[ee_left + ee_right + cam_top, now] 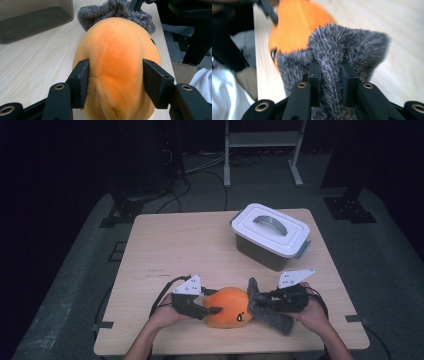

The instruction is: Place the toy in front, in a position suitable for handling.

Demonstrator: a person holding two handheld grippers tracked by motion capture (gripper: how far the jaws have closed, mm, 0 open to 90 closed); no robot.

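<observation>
Your left gripper (pixel 214 310) is clamped on the orange plush toy (pixel 229 314); in the left gripper view its two black jaws press into the rounded orange body (pixel 116 67) from either side, held wide by the toy's bulk. Your right gripper (pixel 257 303) is closed tight on the toy's grey furry part (pixel 270 312), and in the right gripper view the jaws stand close together with a ridge of grey fur (pixel 331 72) pinched between them.

The toy lies at the near edge of the wooden table (pixel 190 245), in the middle, between your two hands. Its long axis runs left to right across the table: the orange end points toward your left hand (pixel 162 316), and the grey furry end spreads toward your right hand (pixel 315 312). The grey piece itself slants, one tip rising away from you and the other reaching down toward the near edge. A small dark face marking (pixel 242 317) shows on the side of the orange body that faces you.

A grey storage box with a white lid and handle (pixel 270 234) stands well apart from the toy, at the far right of the table.
</observation>
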